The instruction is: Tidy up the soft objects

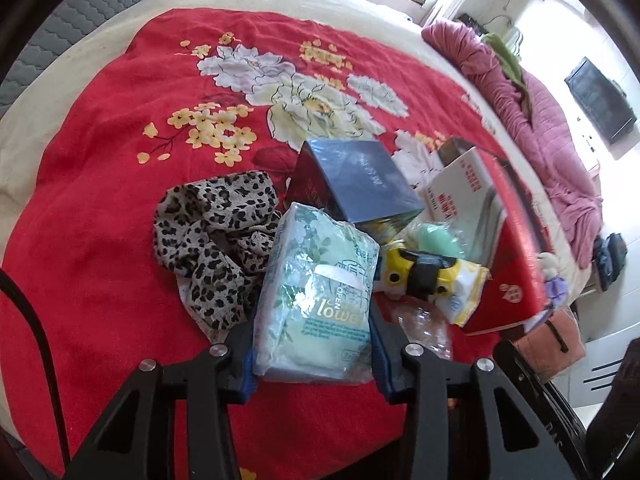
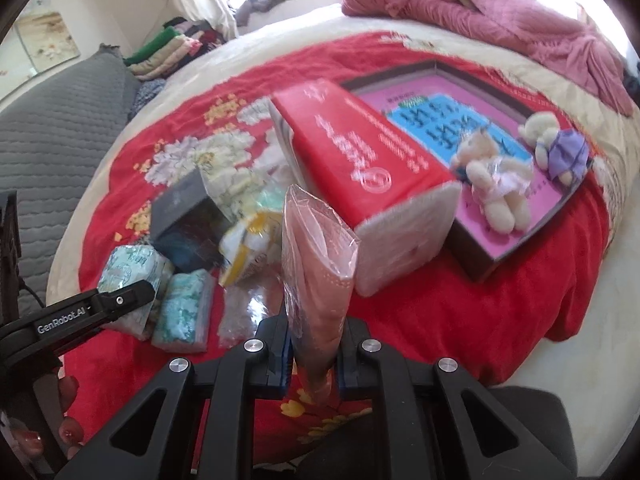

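Two packs are already gripped: the left tongs (image 1: 312, 360) clamp the green tissue pack (image 1: 316, 300), its long axis toward twelve o'clock; the right tongs (image 2: 314, 364) pinch the pink wrapped pack (image 2: 316, 264), the tray (image 2: 476, 268) at two o'clock, nearest them.

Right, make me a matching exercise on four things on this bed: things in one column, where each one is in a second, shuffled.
Things:
1. green tissue pack
2. clear bag of pink masks
3. two teddy bears
4. leopard scarf

Places:
A. lying on the red blanket, held by nothing
B. between the left tongs
C. on the pink box
D. clamped in the right tongs

Pairs: 1-B, 2-D, 3-C, 4-A
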Motion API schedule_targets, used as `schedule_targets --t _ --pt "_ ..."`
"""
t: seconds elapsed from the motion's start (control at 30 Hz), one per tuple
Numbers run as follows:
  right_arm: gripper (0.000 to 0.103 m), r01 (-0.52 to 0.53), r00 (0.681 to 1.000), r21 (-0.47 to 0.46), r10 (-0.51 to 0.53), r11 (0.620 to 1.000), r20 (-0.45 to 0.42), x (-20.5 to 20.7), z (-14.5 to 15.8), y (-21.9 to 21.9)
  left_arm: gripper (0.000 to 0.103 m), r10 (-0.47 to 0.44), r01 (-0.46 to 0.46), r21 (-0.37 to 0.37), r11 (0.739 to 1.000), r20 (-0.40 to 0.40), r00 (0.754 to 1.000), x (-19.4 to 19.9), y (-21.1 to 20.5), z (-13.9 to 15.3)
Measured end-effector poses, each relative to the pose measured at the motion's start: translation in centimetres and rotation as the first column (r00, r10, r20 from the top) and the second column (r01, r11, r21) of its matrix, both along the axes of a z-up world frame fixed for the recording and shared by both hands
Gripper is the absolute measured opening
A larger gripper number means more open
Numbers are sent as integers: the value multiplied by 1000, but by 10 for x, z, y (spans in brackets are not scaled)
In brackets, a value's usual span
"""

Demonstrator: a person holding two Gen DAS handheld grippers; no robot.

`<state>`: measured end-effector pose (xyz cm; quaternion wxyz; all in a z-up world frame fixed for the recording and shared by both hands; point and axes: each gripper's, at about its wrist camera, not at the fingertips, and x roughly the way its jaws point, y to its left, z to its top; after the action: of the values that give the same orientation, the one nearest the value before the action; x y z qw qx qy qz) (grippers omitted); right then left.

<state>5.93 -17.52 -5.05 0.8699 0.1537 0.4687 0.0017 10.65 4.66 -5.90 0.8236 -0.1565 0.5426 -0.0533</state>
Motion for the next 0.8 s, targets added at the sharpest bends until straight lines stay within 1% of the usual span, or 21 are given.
schedule_targets --t 0.1,0.2,0.3,0.37,0.53,0.7,0.8 --pt "15 -8 999 -9 8 1000 31 -1 9 0 45 0 1 -38 999 13 1000 -6 7 9" --pt "15 -16 999 0 16 1000 50 -3 15 0 45 26 -24 -87 996 22 999 -11 21 18" --pt "15 -25 998 7 25 1000 58 -3 19 0 45 56 -53 -101 993 31 998 -17 33 25" --pt "15 -26 998 13 25 1000 65 -4 21 -1 45 81 -76 -98 992 47 996 -21 41 32" --pt "15 -50 993 34 46 998 106 -6 33 -1 45 102 -96 -84 992 71 992 -29 45 45" --pt "15 -84 985 40 76 996 157 -8 48 -1 45 79 -73 -54 996 105 991 -35 31 58" --pt "15 -106 979 48 96 993 179 -8 56 -3 45 63 -56 -55 997 116 991 -40 21 64"
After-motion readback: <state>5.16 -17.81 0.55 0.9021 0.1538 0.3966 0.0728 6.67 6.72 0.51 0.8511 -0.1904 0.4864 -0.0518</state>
